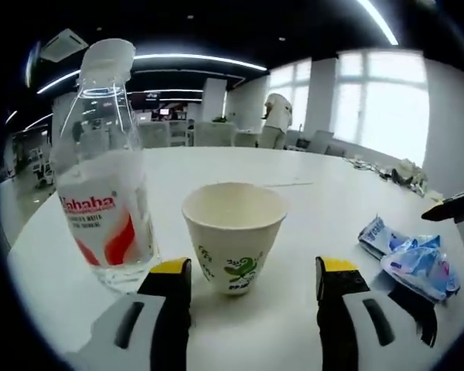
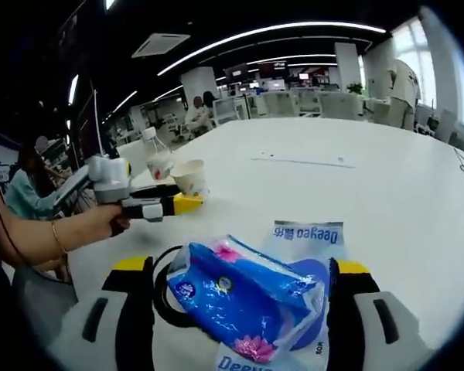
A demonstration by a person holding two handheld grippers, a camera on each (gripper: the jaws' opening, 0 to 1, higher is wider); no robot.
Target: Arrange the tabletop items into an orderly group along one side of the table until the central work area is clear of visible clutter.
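A white paper cup with a green leaf print stands on the white round table, just ahead of and between the jaws of my left gripper, which is open. A clear water bottle with a red label and white cap stands close to the cup's left. My right gripper is open with a blue tissue pack lying between its jaws, on top of a second, pale blue pack. The same packs lie at the right in the left gripper view.
A black loop lies under the tissue pack's left end. A hand holds the left gripper by the cup and bottle near the table's left edge. A thin paper strip lies farther out. People sit beyond the table.
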